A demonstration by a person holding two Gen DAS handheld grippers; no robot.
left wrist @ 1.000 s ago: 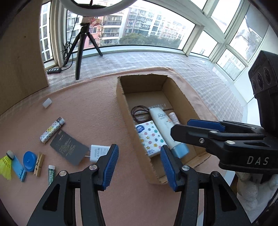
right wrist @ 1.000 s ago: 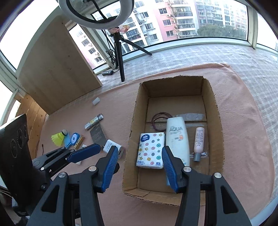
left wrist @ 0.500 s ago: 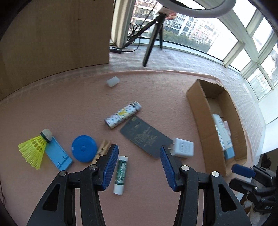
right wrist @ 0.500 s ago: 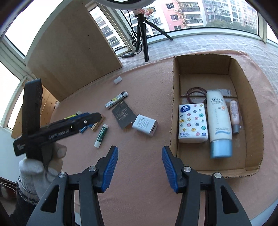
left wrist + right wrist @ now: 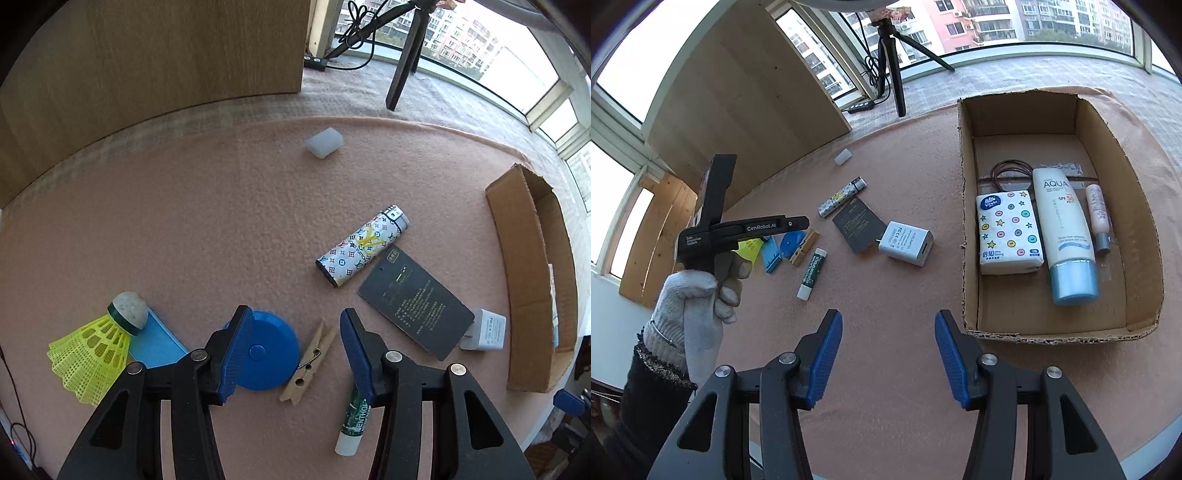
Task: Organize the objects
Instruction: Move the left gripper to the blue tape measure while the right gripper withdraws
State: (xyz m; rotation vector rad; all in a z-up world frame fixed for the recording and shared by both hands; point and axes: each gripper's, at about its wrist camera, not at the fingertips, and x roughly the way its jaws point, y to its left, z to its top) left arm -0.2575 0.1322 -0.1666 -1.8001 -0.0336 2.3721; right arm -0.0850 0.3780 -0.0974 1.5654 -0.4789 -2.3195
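From my left wrist camera, the left claw (image 5: 291,350) points steeply down over the pink felt counter (image 5: 229,229), its blue pads spread moderately with nothing gripped. Between them lie a wooden clothespin (image 5: 308,363) and part of a round blue tape measure (image 5: 267,356), which the left pad overlaps in the picture. A green menthol stick (image 5: 353,419) lies under the right pad. To the left I see a yellow shuttlecock (image 5: 98,350) resting on a light blue plastic piece (image 5: 157,341). Further out sit a patterned lighter (image 5: 364,245), a dark card (image 5: 415,301) just beside it, a white charger plug (image 5: 484,330) touching the card's far corner, and a small white cap (image 5: 324,143) well apart near the counter's edge. The cardboard box (image 5: 524,280) stands at the right.

From my right wrist camera, the right claw (image 5: 888,354) hangs over bare felt beside the box's (image 5: 971,236) near corner, pads moderately apart and empty. Inside the box lie a tissue pack (image 5: 1008,232), an AQUA sunscreen tube (image 5: 1065,232), a slim pink tube (image 5: 1097,218) and brown hair ties (image 5: 1012,170). A gloved hand (image 5: 701,295) holds the left claw's handle above the loose items: lighter (image 5: 842,197), card (image 5: 858,225), charger plug (image 5: 907,243), menthol stick (image 5: 812,273), clothespin (image 5: 804,246).
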